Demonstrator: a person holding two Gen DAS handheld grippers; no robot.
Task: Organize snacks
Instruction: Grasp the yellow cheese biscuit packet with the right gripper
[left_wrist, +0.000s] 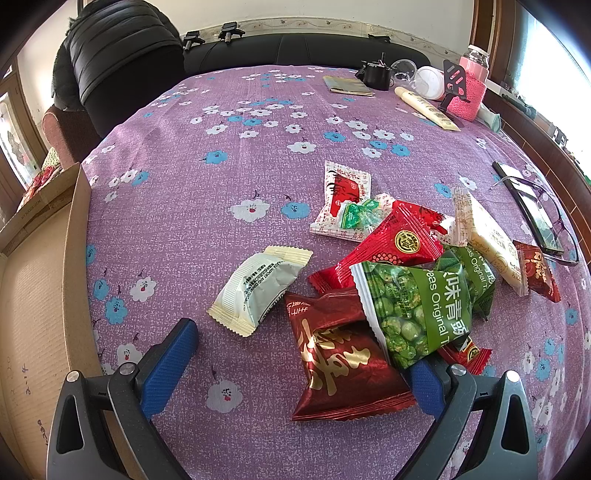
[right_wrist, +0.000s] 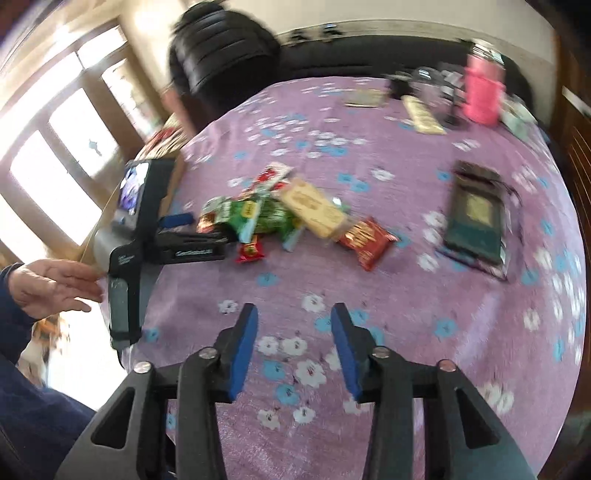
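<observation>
Cardboard box (left_wrist: 40, 295) stands at the table's left edge; its inside cannot be seen. Snack packets (left_wrist: 406, 266) lie heaped on the purple flowered cloth (left_wrist: 221, 177), a pale packet (left_wrist: 255, 291) just apart from them. Left gripper (left_wrist: 303, 362) hangs spread wide over a dark red packet (left_wrist: 340, 358), its pads clear of the wrapper. Right gripper (right_wrist: 293, 350) hovers above bare cloth, jaws partly apart with nothing between them. A phone (left_wrist: 532, 206) under spectacles (left_wrist: 554, 221) lies right of the heap; a pink bottle (left_wrist: 471, 86) stands far back.
</observation>
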